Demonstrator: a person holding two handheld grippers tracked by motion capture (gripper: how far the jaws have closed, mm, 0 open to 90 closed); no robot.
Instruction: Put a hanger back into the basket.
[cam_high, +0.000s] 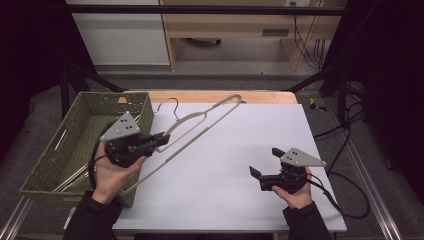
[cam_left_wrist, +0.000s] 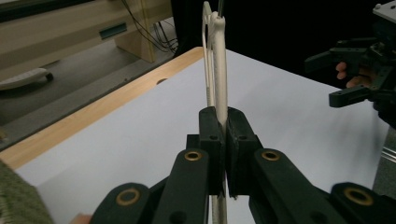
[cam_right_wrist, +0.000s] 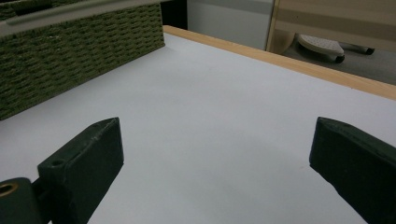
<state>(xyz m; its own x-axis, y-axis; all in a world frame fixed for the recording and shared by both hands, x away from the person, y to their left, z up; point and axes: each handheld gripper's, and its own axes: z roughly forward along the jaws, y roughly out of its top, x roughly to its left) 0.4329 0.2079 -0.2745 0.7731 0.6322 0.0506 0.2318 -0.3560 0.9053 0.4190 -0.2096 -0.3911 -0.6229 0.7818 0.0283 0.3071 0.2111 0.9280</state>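
My left gripper (cam_high: 161, 138) has its jaws pinched tight on a beige clothes hanger (cam_high: 200, 122), gripping it on one of its thin bars; in the left gripper view the two black pads press on the bar from either side, and the hanger (cam_left_wrist: 219, 70) rises straight ahead of them, seen edge-on; in the high view the hanger stands clear above the white sheet (cam_high: 240, 165), its long bar slanting from near my left hand (cam_high: 107, 175) up toward the far edge of the table, its wire hook (cam_high: 172, 106) beside the basket's corner; my right gripper (cam_high: 265, 162) is spread wide with nothing between the jaws, hovering low over the near right part of the sheet, well apart from the hanger; its own view shows the two pads (cam_right_wrist: 88, 158) far apart with bare white surface between them; a green woven basket (cam_high: 50, 165) sits at the left edge of the table, just beside my left hand, with pale bars lying inside it; the wooden table edge (cam_high: 270, 97) runs along the far side
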